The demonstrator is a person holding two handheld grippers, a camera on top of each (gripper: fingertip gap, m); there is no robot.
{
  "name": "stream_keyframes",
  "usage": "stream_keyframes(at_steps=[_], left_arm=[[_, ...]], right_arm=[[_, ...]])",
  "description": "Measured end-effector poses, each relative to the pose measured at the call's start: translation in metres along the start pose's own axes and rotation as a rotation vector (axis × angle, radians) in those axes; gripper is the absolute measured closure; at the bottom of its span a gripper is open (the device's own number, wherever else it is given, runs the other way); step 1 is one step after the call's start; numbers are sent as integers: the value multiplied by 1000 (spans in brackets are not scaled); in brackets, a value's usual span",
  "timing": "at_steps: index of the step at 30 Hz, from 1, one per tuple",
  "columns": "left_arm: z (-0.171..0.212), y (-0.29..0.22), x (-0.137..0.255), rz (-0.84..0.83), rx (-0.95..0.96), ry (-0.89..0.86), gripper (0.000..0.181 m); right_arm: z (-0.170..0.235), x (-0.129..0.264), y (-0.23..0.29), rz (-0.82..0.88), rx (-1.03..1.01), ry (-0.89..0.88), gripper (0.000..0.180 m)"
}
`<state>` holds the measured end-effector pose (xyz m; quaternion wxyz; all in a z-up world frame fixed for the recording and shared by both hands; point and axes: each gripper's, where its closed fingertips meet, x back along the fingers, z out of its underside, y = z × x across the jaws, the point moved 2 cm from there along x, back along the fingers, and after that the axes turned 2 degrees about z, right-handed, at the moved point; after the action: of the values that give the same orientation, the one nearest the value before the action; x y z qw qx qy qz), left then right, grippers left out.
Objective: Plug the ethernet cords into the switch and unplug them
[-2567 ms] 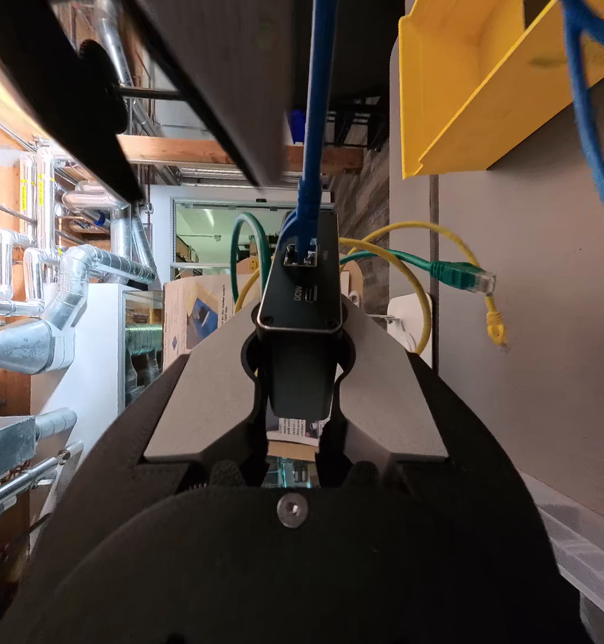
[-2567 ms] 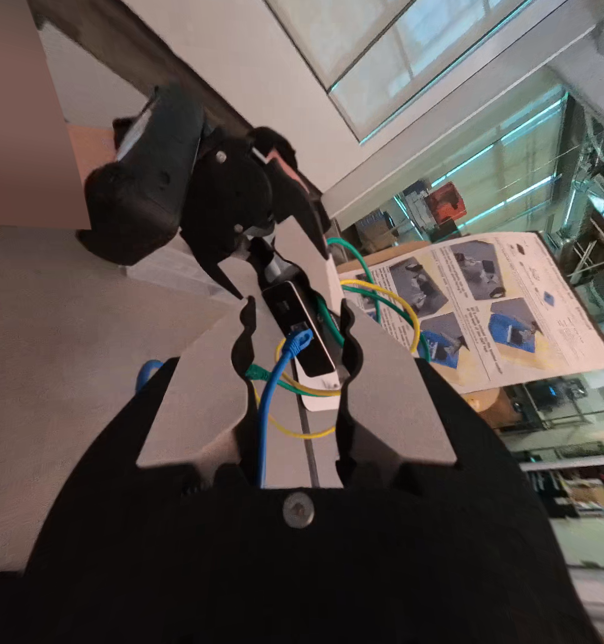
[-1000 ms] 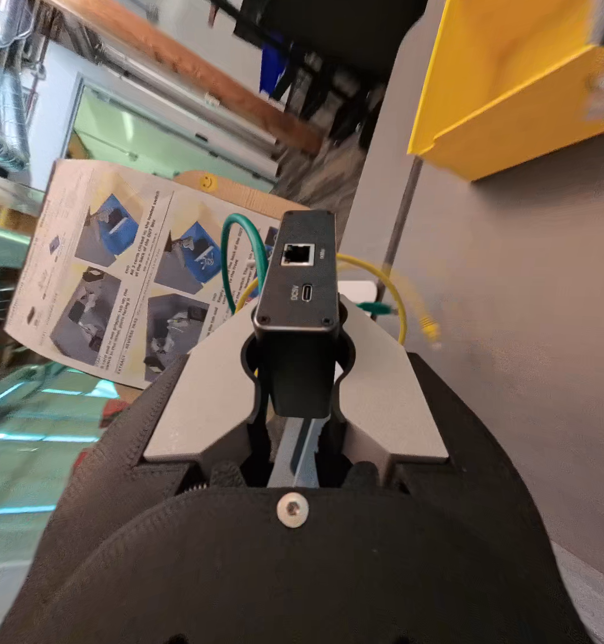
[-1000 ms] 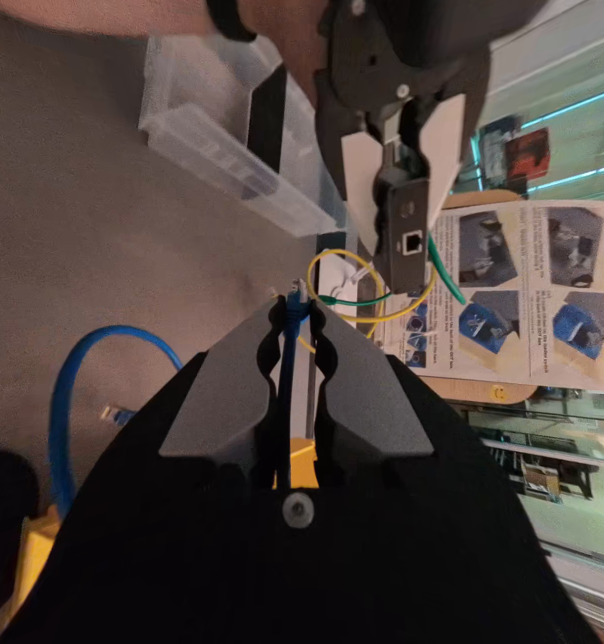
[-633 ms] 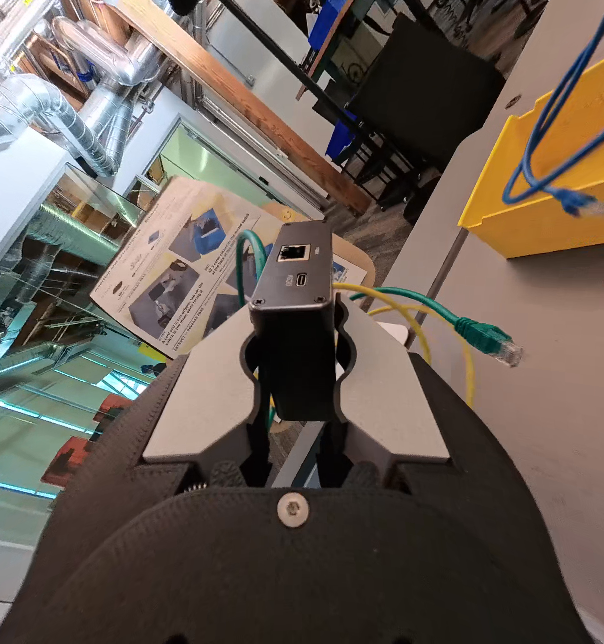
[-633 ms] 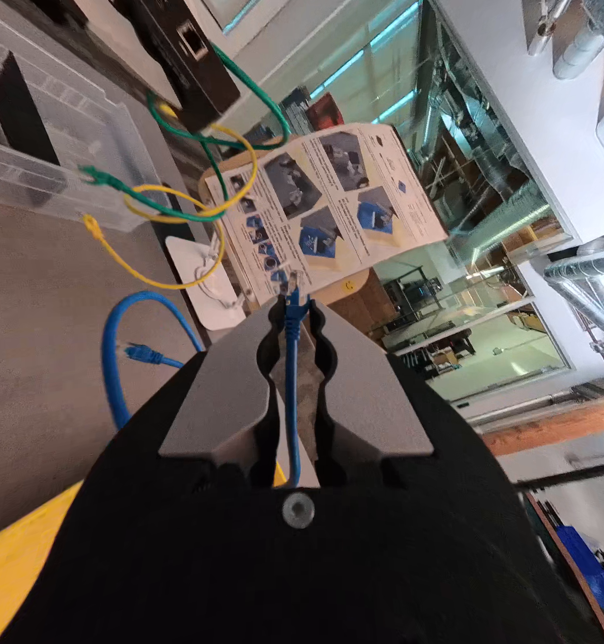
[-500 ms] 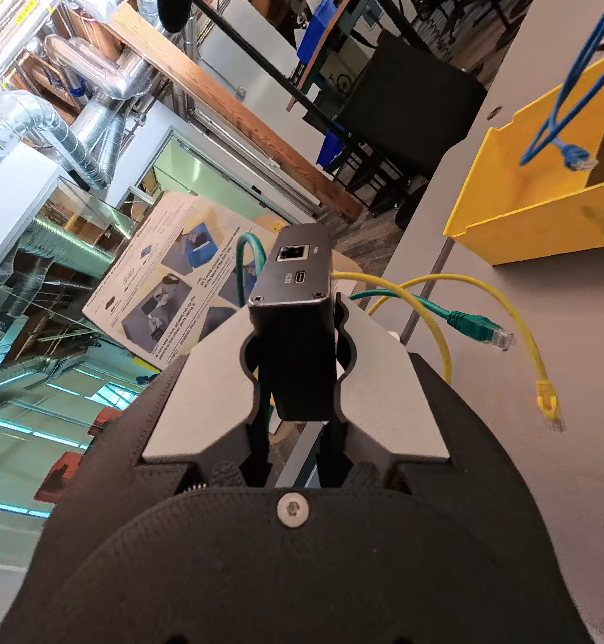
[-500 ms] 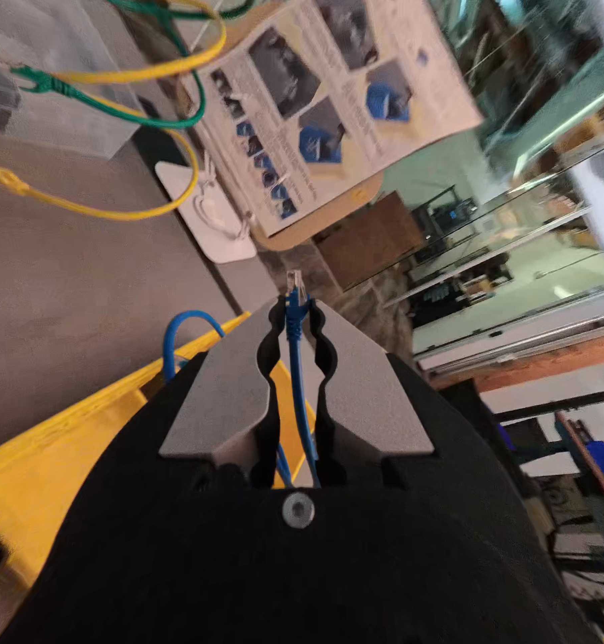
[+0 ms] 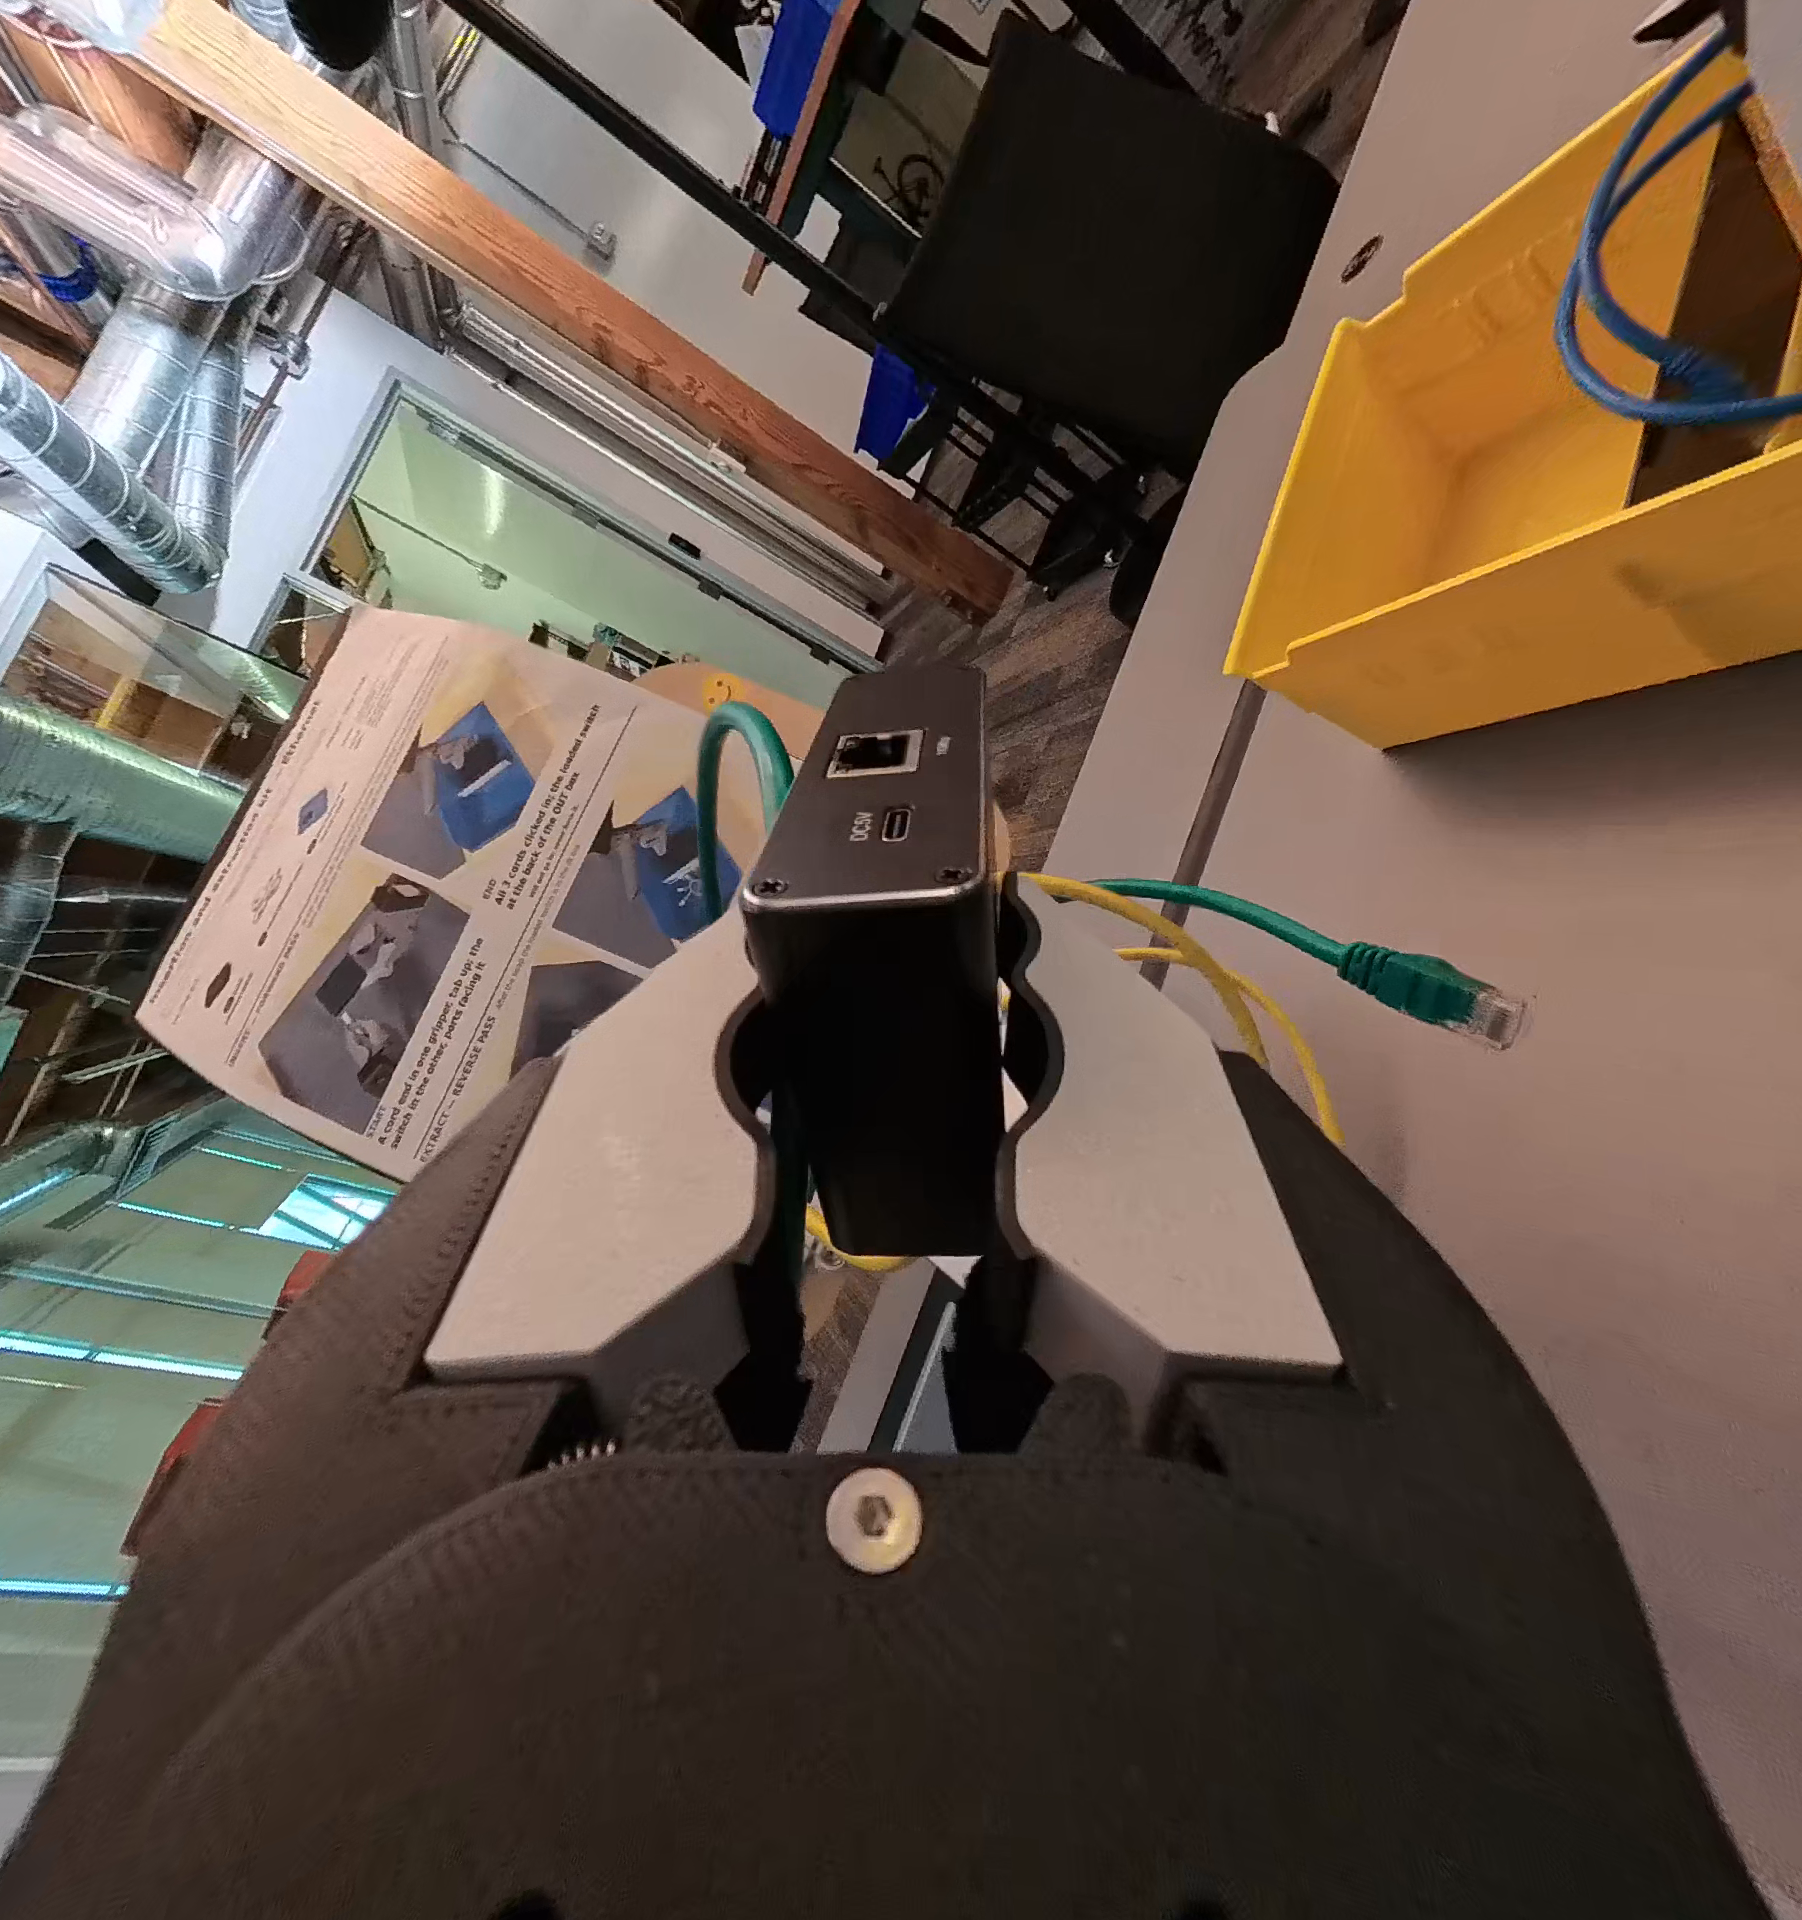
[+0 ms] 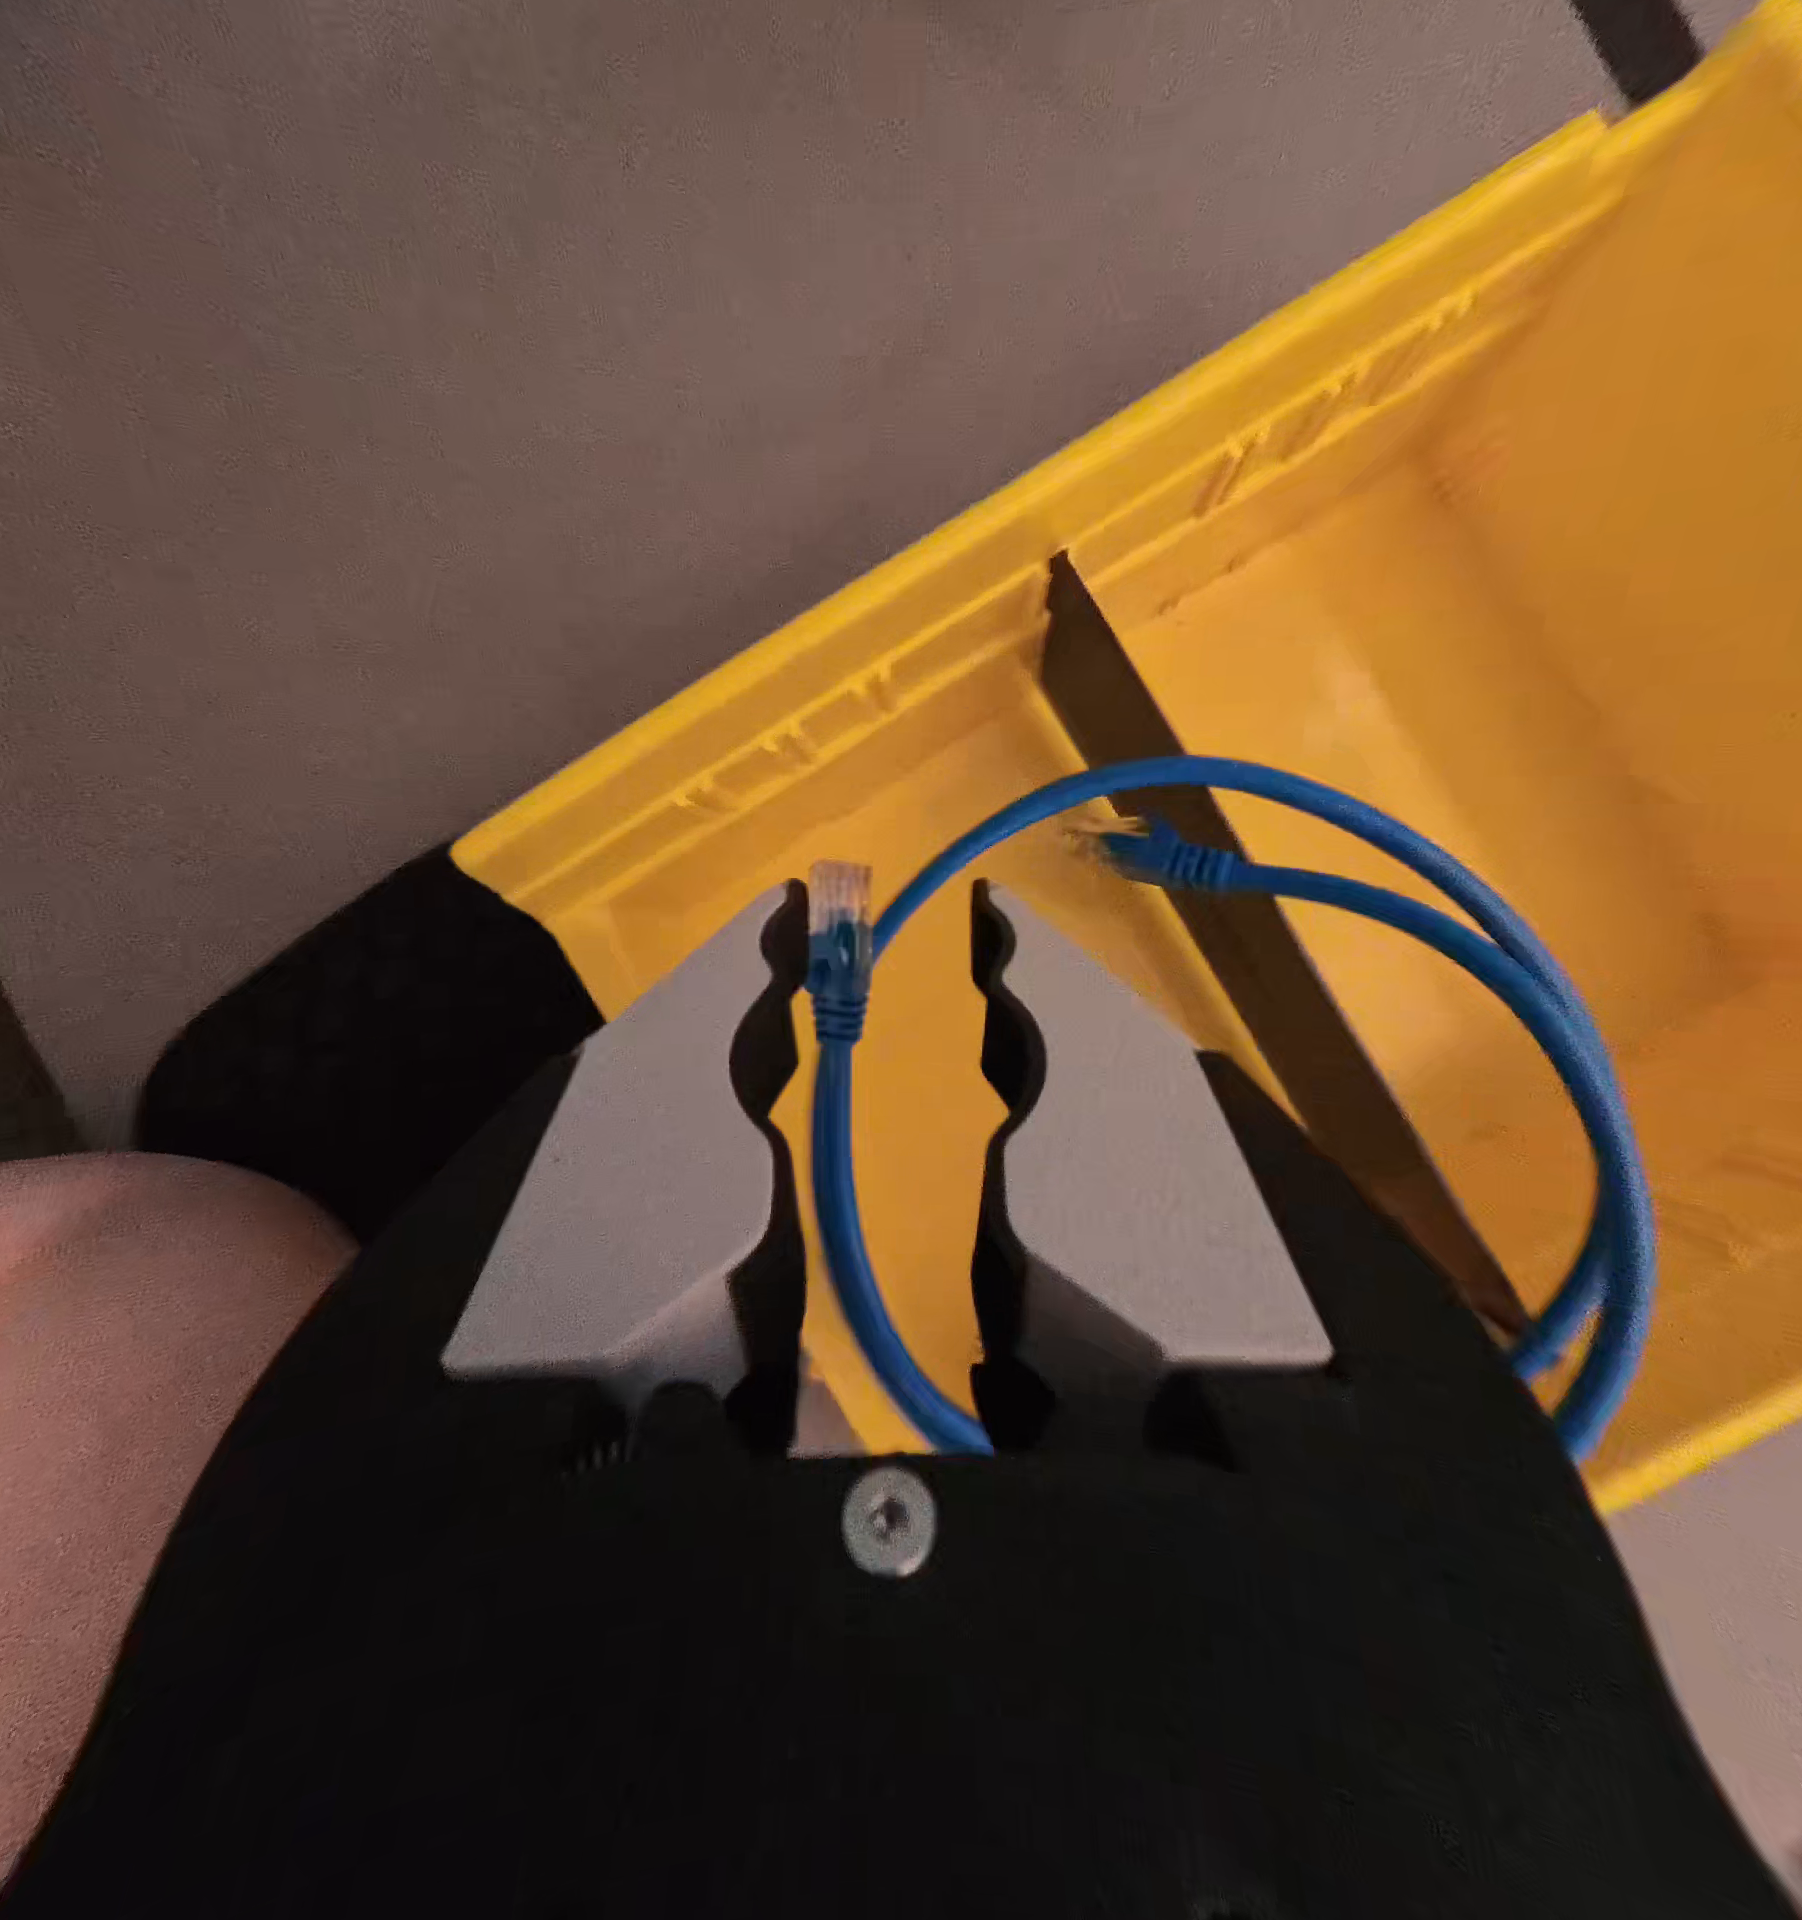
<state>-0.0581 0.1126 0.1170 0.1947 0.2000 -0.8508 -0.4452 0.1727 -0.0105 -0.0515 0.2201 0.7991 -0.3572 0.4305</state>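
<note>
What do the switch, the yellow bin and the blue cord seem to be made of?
Switch: probably metal with a dark satin finish; it has crisp edges, a bright bevelled rim and small corner screws.
Yellow bin: likely moulded plastic, smooth and opaque, with raised ribs along its wall.
Blue cord: a flexible rubbery jacket that bends into loops, ending in clear, hard plastic plugs.

Bright and crisp through the left wrist view, daylight pouring from the windows (image 9: pixel 128 1382), strong fisheye bending at the edges. Dimmer and warmer in the right wrist view, slightly soft, yellow bin (image 10: pixel 1562 582) smeared at far right, dark shadow (image 10: pixel 357 1018) on the bench (image 10: pixel 377 343).
</note>
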Motion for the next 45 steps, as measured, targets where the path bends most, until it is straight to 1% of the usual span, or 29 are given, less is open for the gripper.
stream_keyframes(at_steps=[1, 2, 3, 4, 5, 7, 8, 9, 11, 13, 16, 18, 19, 21, 22, 23, 25, 27, 29, 31, 32, 33, 36, 37, 41, 42, 45], left_arm=[[0, -1, -1, 5, -1, 2, 142], [0, -2, -2, 10, -2, 5, 142], [0, -3, -2, 13, -2, 7, 142], [0, -3, -2, 14, -2, 7, 142], [0, -3, -2, 14, -2, 7, 142], [-1, -3, -1, 13, -2, 4, 142], [-1, -3, -1, 13, -2, 0, 142], [-2, -3, -1, 13, -3, -7, 142], [-6, -5, -1, 16, -15, -27, 142], [-11, -9, -2, 19, -44, -49, 143], [-17, -18, -3, 34, -97, -68, 142], [-22, -25, -4, 51, -125, -82, 143], [-26, -29, -4, 65, -142, -101, 142], [-34, -34, 0, 85, -155, -155, 143], [-39, -34, 3, 94, -139, -184, 143], [-45, -34, 6, 106, -110, -216, 143], [-56, -29, 16, 128, -25, -298, 143], [-69, -24, 28, 171, 88, -400, 143], [-81, -22, 39, 247, 196, -507, 143], [-90, -24, 48, 339, 274, -583, 143], [-91, -25, 49, 372, 305, -596, 142], [-90, -24, 49, 390, 329, -597, 142], [-89, -23, 49, 448, 402, -621, 142], [-88, -24, 48, 470, 417, -627, 142], [-82, -31, 42, 523, 430, -593, 140], [-77, -29, 39, 504, 430, -564, 136], [-59, -14, 35, 362, 400, -460, 103]], right_arm=[[-2, 0, 5, -71, -49, -16, 144], [-5, 2, 7, -117, -93, -25, 136], [-8, 6, 8, -136, -122, -44, 133], [-12, 11, 5, -119, -130, -76, 131], [-15, 17, -4, -55, -114, -112, 130], [-22, 34, -37, 198, -39, -192, 123], [-28, 45, -54, 331, -9, -242, 123], [-35, 57, -63, 418, 24, -290, 124], [-63, 82, -65, 535, 97, -431, 121], [-101, 110, -47, 621, 197, -632, 118], [-158, 131, 6, 611, 398, -896, 114], [-186, 125, 47, 594, 569, -968, 107], [-195, 114, 64, 581, 657, -950, 107], [-202, 85, 83, 578, 797, -824, 107], [-201, 74, 85, 581, 837, -763, 112], [-200, 64, 89, 535, 863, -735, 120], [-201, 56, 99, 389, 837, -784, 124], [-206, 57, 103, 246, 750, -871, 123], [-214, 61, 115, 68, 685, -995, 121], [-221, 71, 126, -57, 655, -1139, 123], [-222, 76, 133, -120, 656, -1195, 131], [-222, 81, 138, -157, 665, -1233, 148], [-222, 82, 139, -160, 665, -1260, 148], [-222, 78, 139, -158, 671, -1234, 147], [-221, 66, 137, -68, 710, -1101, 148], [-222, 65, 134, -44, 703, -1057, 148], [-222, 63, 122, 125, 717, -972, 148]])
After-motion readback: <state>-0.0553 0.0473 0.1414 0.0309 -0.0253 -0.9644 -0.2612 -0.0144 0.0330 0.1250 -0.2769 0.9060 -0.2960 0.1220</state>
